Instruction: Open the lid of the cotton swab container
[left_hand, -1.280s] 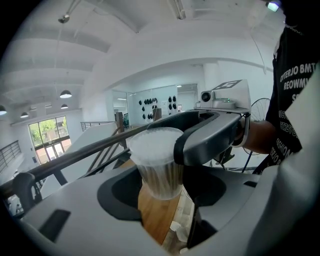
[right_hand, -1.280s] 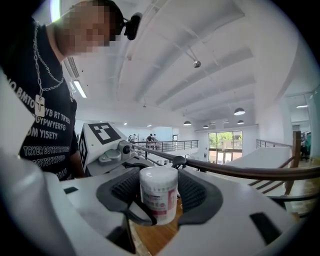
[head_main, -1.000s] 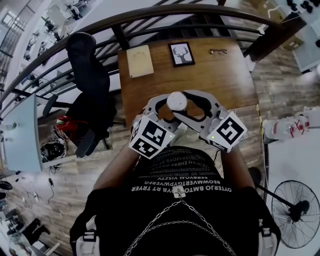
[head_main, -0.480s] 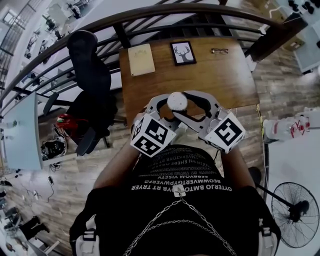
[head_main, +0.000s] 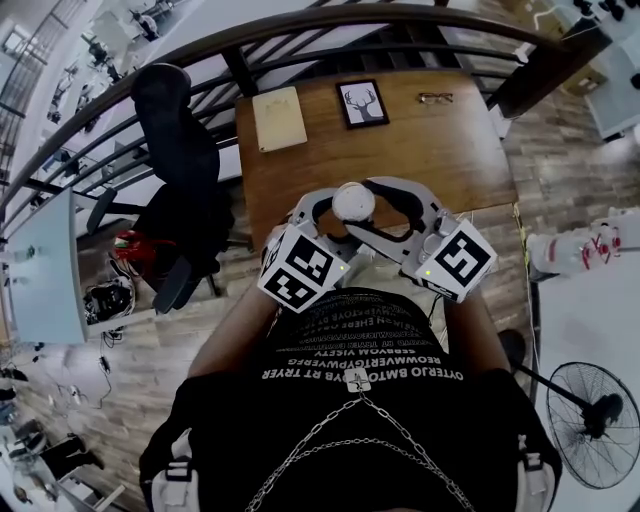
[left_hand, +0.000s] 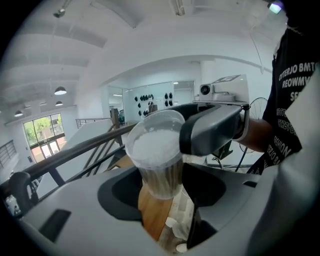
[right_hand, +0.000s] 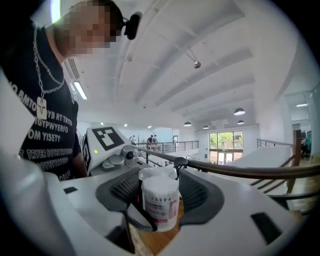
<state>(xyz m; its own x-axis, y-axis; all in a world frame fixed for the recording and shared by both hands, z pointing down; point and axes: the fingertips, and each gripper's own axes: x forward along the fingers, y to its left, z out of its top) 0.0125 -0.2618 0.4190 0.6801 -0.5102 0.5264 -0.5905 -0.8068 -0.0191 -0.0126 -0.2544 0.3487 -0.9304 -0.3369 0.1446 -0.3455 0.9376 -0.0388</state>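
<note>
A clear cotton swab container (head_main: 353, 200) full of white swabs is held in the air over the near edge of the wooden table (head_main: 440, 150). My left gripper (head_main: 332, 214) is shut on its body (left_hand: 156, 165). One left finger (right_hand: 139, 216) crosses the container's lower side. My right gripper (head_main: 366, 208) comes in from the right, and its grey finger (left_hand: 212, 130) presses on the lid's rim (left_hand: 150, 120). The right jaws have just been opening slightly, with the lid (right_hand: 158, 174) still between their pads. The lid sits on top of the container (right_hand: 161, 205).
On the table lie a tan notepad (head_main: 279, 119), a framed deer picture (head_main: 363, 104) and a pair of glasses (head_main: 436, 99). A black office chair (head_main: 175, 130) stands to the left. A dark railing (head_main: 300, 40) runs behind the table. A floor fan (head_main: 590, 425) is at lower right.
</note>
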